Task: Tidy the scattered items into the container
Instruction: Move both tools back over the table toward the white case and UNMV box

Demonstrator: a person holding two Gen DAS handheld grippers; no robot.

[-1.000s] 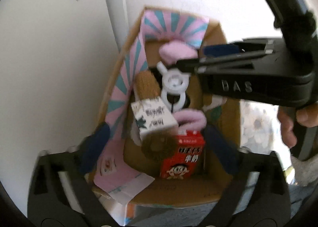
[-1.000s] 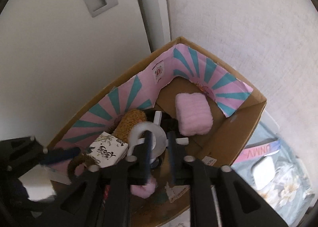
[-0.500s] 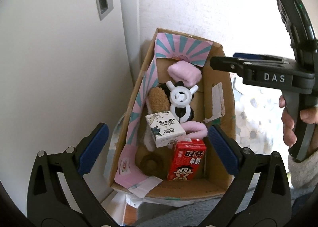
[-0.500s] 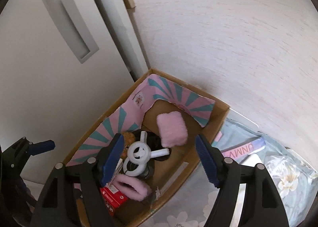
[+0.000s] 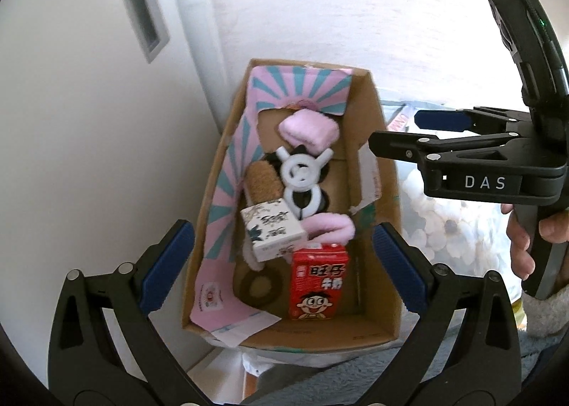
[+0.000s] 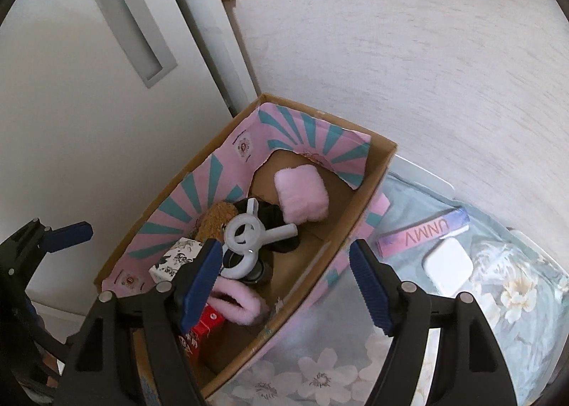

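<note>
Both grippers, left (image 5: 282, 265) and right (image 6: 284, 285), are hovering wide-jawed and empty over the cardboard box (image 5: 386, 192), now holding the white plastic toy (image 5: 300, 180); a white case (image 6: 448, 265) is lying outside.

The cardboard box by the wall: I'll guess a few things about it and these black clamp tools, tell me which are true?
1. The red milk carton lies inside the cardboard box. True.
2. The right gripper is clamped on the white plastic ring toy. False: its fingers stand apart and empty, with the toy lying in the box.
3. A fluffy pink pad lies at the box's far end. True.
4. The box is empty. False: it holds several items.
5. The left gripper holds the small white patterned box. False: it is open and holds nothing.
</note>
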